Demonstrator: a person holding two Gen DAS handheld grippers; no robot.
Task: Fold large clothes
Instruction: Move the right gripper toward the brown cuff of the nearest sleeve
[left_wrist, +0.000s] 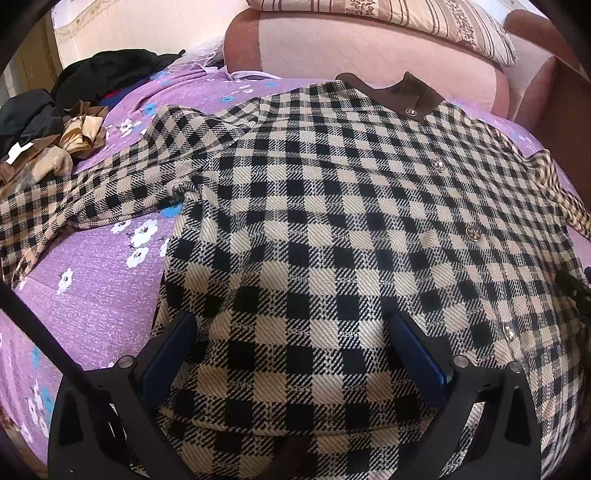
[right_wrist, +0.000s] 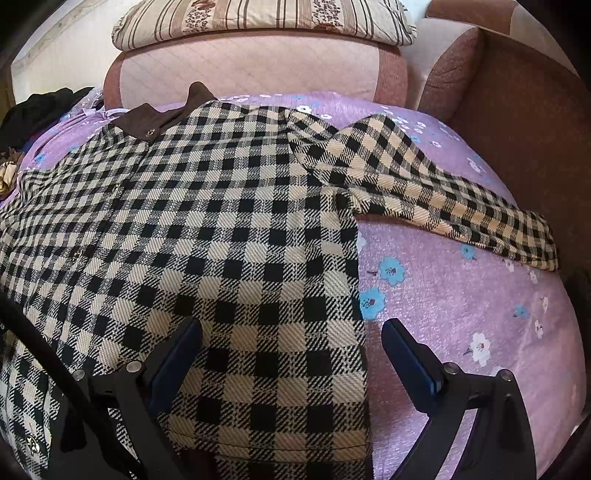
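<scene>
A black-and-beige checked coat (left_wrist: 314, 221) with a brown collar and metal buttons lies spread flat on a purple flowered bedspread (left_wrist: 92, 295). Its left sleeve (left_wrist: 92, 195) stretches out to the left. In the right wrist view the coat (right_wrist: 203, 240) fills the left and middle, and its right sleeve (right_wrist: 443, 203) stretches out to the right. My left gripper (left_wrist: 291, 328) is open, its jaws apart over the hem's left part. My right gripper (right_wrist: 291, 336) is open over the hem's right corner, one finger over the coat, the other over the bedspread (right_wrist: 480, 314).
A pile of dark and brown clothes (left_wrist: 55, 122) lies at the far left of the bed. A pink padded headboard (left_wrist: 369, 51) with a striped pillow (right_wrist: 258, 22) on top stands behind the coat. A brown sofa arm (right_wrist: 517, 122) is at the right.
</scene>
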